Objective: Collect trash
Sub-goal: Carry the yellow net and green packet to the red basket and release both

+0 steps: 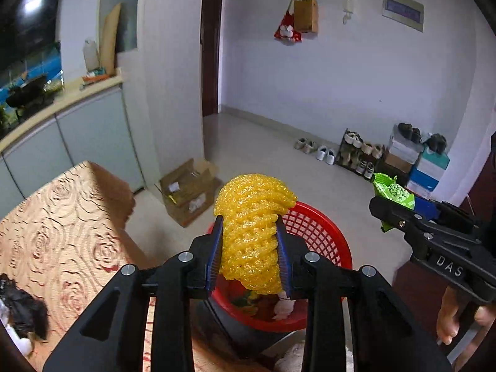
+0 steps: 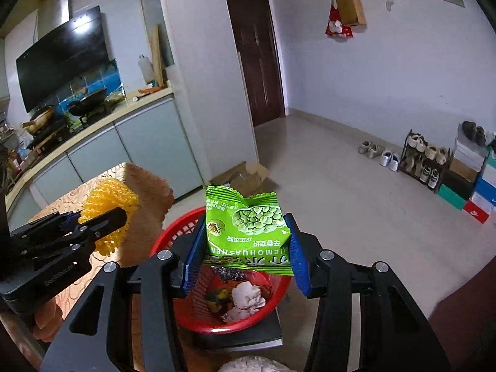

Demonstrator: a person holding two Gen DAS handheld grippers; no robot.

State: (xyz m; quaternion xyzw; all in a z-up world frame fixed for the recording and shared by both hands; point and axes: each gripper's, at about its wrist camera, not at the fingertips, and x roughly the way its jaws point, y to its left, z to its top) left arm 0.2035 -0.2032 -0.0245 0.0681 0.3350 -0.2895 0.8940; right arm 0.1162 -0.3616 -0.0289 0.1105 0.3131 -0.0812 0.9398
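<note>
1. A red basket (image 2: pixel 217 319) sits on a dark stool beside the table (image 1: pixel 62 217) with its rose-patterned cloth; crumpled tissue and scraps lie inside.
2. The left gripper (image 1: pixel 249 248) pinches a yellow foam net (image 1: pixel 251 217) above the basket, its blue pads pressing the net's sides. Its body reads "DAS".
3. The right gripper (image 2: pixel 245 248) clamps a green snack packet (image 2: pixel 248 226) over the basket, upside down, picturing green peas; the letters "IEMOHUASHEN" and "20" are readable.
</note>
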